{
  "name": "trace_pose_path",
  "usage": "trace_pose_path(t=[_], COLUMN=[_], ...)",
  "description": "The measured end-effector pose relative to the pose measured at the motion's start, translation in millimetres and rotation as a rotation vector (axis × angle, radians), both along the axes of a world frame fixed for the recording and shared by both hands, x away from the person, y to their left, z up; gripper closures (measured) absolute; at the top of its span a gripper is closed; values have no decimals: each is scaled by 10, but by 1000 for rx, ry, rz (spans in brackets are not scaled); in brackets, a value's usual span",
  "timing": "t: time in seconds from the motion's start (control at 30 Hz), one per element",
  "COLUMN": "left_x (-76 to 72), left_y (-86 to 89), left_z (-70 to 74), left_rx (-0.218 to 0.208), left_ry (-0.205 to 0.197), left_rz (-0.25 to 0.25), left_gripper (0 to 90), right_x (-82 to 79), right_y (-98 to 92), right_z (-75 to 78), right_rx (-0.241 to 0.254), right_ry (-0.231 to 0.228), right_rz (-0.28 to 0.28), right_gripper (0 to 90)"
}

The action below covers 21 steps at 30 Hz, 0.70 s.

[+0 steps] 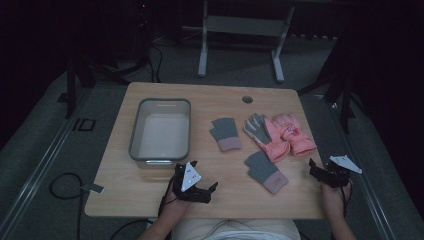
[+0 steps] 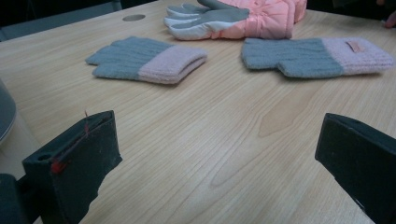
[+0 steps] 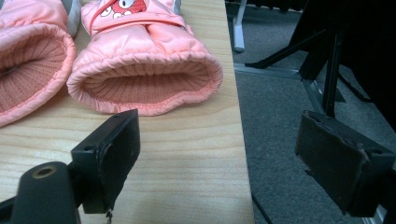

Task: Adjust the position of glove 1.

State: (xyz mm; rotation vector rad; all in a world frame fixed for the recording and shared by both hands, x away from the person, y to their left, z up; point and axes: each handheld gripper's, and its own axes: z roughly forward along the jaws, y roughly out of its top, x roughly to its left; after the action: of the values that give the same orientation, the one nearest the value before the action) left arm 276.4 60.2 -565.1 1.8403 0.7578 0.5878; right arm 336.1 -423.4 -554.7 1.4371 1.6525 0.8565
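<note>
Gloves lie spread over the right half of the wooden surface (image 1: 150, 190): two pink padded gloves (image 1: 285, 135) side by side near the right edge, two grey knit gloves (image 1: 226, 133) well apart, with a grey tray (image 1: 135, 135) sitting empty at the left. Both tools are spread and hold nothing, the left hand-held gripper (image 1: 197, 182) low near the tray, the right hand-held gripper (image 1: 320, 170) straddling the surface's edge by an open pink cuff (image 3: 144, 86). A jaw catching that edge, or pinching one puffy layer, would likely let the glove slip floorward

A dim lab or studio: wooden table (image 1: 150, 200) on grey carpet (image 1: 40, 150), dark stands (image 1: 75, 80), floor cables (image 1: 65, 185).
</note>
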Motion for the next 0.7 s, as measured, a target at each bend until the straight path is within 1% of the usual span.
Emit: trace_pose_path(t=[0.03,0.2,0.27,0.3,0.37,0.43,0.5,0.6,0.7], left_x=[0,7,6,6,9,10,8,1,9], left_y=[0,1,5,6,6,10,12,3,-3], left_z=[0,0,0,0,0,0,0,0,1], left_rx=[1,-3,-5,-5,-6,-9,-7,-3,3], left_ry=[-1,6,5,4,6,7,4,1,7], left_rz=[-1,-1,0,0,3,4,1,1,0], left_gripper=[0,0,0,0,0,0,0,0,0], right_x=[-1,-1,-1,2,20,34,33,4,-9], right_y=[12,24,42,58,92,114,120,110,116], right_z=[-1,-3,-6,-8,-12,-17,5,79,146], right_rx=[-11,-21,-41,-54,-51,-81,-83,-49,-35], right_ry=[-2,2,10,17,53,72,77,78,90], right_rz=[0,-4,-3,0,21,28,29,26,31], right_gripper=[138,137,130,124,120,119,119,120,119])
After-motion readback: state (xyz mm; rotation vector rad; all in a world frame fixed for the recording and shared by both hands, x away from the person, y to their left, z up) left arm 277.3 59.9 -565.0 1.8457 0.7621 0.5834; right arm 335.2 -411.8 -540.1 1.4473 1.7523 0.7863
